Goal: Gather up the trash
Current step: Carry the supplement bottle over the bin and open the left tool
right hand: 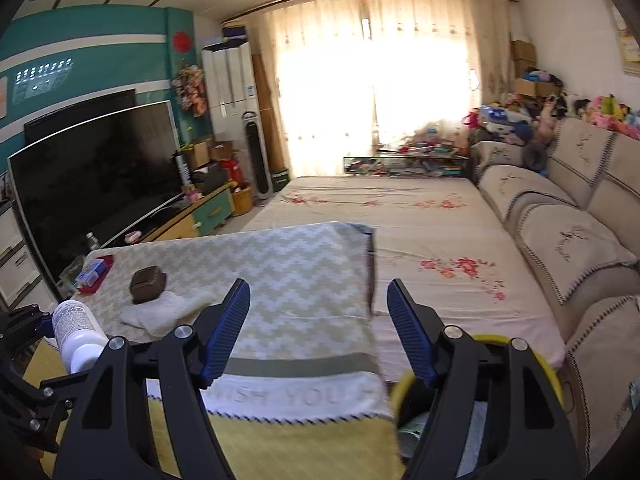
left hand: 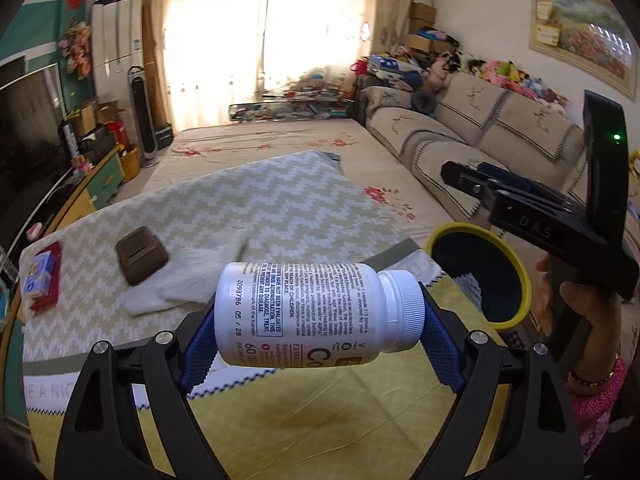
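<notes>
My left gripper (left hand: 320,320) is shut on a white pill bottle (left hand: 304,316) that lies sideways between the blue pads, cap to the right, held above the yellow cloth. The bottle also shows at the left edge of the right wrist view (right hand: 76,332). A yellow-rimmed bin (left hand: 480,272) stands just right of the bottle; its rim also shows in the right wrist view (right hand: 404,388) under the right finger. My right gripper (right hand: 318,332) is open and empty, above the table edge and bin. It shows in the left wrist view (left hand: 460,176) above the bin.
On the zigzag-patterned table cloth (left hand: 260,208) lie a brown case (left hand: 142,256), a white glove (left hand: 188,280) and a small red and blue packet (left hand: 42,280). A sofa (left hand: 500,136) runs along the right. A TV (right hand: 96,176) stands at the left.
</notes>
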Demonstrator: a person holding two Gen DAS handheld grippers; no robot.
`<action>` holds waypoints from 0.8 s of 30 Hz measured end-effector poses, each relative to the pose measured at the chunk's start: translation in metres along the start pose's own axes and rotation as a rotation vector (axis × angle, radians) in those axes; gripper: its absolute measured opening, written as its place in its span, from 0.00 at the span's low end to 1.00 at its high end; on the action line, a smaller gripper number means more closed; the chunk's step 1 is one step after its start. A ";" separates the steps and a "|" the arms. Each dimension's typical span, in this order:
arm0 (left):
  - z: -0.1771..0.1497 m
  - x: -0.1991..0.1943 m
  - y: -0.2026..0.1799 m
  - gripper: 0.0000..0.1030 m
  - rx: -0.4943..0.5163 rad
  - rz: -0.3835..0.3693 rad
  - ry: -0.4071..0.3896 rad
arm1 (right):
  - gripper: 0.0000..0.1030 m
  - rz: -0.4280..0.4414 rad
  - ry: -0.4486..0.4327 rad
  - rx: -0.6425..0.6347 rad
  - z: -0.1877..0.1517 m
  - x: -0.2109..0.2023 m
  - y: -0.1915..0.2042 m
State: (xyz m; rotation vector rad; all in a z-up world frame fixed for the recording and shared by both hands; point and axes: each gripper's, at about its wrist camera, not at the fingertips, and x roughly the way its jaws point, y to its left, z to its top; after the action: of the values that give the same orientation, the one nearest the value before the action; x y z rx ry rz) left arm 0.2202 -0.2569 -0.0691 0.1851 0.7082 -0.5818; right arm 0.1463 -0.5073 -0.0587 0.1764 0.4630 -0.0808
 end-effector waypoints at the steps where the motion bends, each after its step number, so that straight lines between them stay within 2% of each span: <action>1: 0.004 0.007 -0.013 0.83 0.024 -0.022 0.007 | 0.65 -0.044 -0.012 0.022 -0.004 -0.014 -0.020; 8: 0.029 0.065 -0.120 0.83 0.188 -0.174 0.073 | 0.69 -0.374 -0.057 0.190 -0.048 -0.108 -0.147; 13: 0.038 0.118 -0.188 0.83 0.274 -0.228 0.158 | 0.69 -0.492 -0.062 0.281 -0.072 -0.140 -0.201; 16: 0.039 0.153 -0.219 0.83 0.295 -0.234 0.228 | 0.69 -0.512 -0.077 0.318 -0.079 -0.149 -0.216; 18: 0.040 0.174 -0.229 0.83 0.276 -0.211 0.272 | 0.70 -0.504 -0.077 0.321 -0.082 -0.149 -0.218; 20: 0.041 0.187 -0.228 0.83 0.239 -0.205 0.302 | 0.70 -0.485 -0.063 0.316 -0.082 -0.141 -0.217; 23: 0.042 0.182 -0.213 0.84 0.185 -0.229 0.299 | 0.70 -0.442 -0.023 0.305 -0.083 -0.121 -0.212; 24: 0.041 0.178 -0.204 0.89 0.184 -0.224 0.287 | 0.70 -0.433 -0.012 0.296 -0.082 -0.114 -0.206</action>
State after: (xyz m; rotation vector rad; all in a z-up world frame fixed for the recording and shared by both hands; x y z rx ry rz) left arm 0.2365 -0.5184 -0.1489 0.3688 0.9611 -0.8461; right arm -0.0154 -0.6901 -0.1105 0.3640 0.4703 -0.5765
